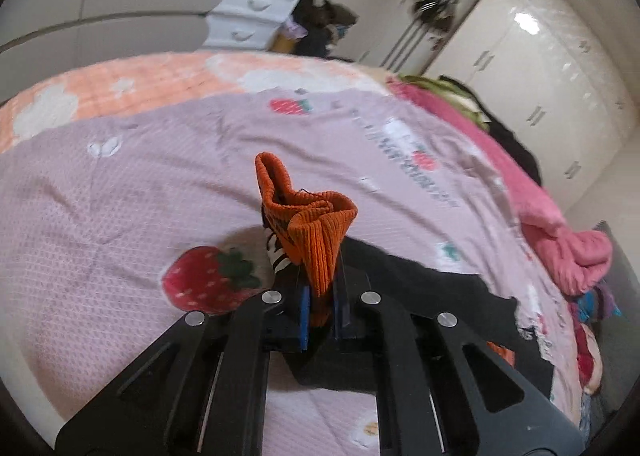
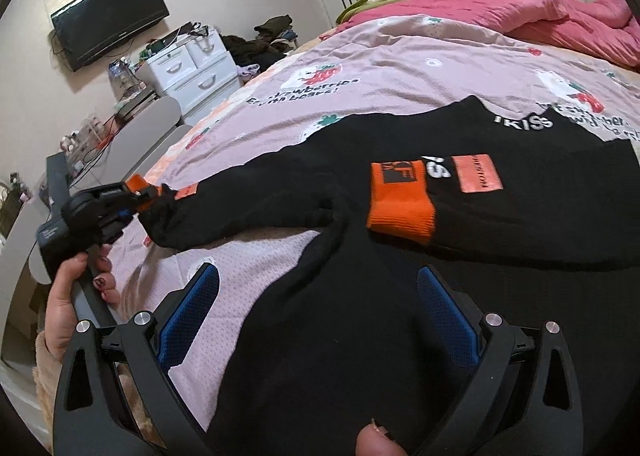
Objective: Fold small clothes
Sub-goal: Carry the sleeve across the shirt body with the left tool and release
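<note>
Our right gripper hangs with jaws apart over the black sweater spread on the pink bedsheet. At ten o'clock, our left gripper is clamped on the sweater's orange cuff. The other cuff lies at twelve o'clock.

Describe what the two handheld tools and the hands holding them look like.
Both are matte black plastic tools with triangular cutouts, silver pivot bolts and blue textured finger pads. The bare left hand has dark-painted nails; no cables show.
</note>
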### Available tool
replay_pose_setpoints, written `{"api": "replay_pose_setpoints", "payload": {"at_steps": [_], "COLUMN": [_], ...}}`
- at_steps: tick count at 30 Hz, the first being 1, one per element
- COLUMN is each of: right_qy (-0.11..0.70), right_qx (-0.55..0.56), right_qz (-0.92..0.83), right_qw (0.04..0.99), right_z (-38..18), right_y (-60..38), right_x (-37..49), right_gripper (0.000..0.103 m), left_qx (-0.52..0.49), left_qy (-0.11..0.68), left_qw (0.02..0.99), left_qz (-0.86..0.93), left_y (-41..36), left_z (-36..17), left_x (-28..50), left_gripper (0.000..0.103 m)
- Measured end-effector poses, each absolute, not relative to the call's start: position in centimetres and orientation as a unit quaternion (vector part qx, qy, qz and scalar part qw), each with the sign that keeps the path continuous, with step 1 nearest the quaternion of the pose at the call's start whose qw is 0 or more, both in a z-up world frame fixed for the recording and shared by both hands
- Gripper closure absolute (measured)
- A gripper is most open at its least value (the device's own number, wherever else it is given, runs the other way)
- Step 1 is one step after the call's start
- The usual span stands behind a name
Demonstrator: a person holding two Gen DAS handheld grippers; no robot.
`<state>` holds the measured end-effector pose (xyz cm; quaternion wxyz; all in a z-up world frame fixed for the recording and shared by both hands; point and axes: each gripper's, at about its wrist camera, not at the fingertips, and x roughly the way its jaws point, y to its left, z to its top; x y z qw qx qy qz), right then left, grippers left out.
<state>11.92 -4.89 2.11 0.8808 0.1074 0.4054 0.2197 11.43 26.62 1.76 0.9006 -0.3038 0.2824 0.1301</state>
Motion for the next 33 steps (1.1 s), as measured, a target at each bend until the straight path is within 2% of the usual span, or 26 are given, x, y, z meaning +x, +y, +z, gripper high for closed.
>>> {"api": "replay_pose_setpoints", "payload": {"at_steps": [7,16,33], "right_qy": [0.397,0.372,0.343], "right_qx": [0.128,0.167,0.202], "right_qz": [0.187,0.139,0.063], "right_qw": [0.889,0.902,0.915], "right_z": [2.7,3.7,4.8], "right_y": [-8.5,-14.0,-21.5], "right_x": [11.7,11.8,10.2], "right_gripper": [0.004,0.004,0.004], "left_qx": [-0.275,-0.259,-0.184], "left_qy": [0.235,0.214,0.248], "left_qw": [0.930,0.942,0.944], "left_qz": [0.067,0.005,-0.114], "left_y": [22.7,19.3,8.8], "left_z": [5.4,7.6,9.6], "left_x": [10.8,11.0,15.5], "left_gripper": [0.101,0.101,0.101]}}
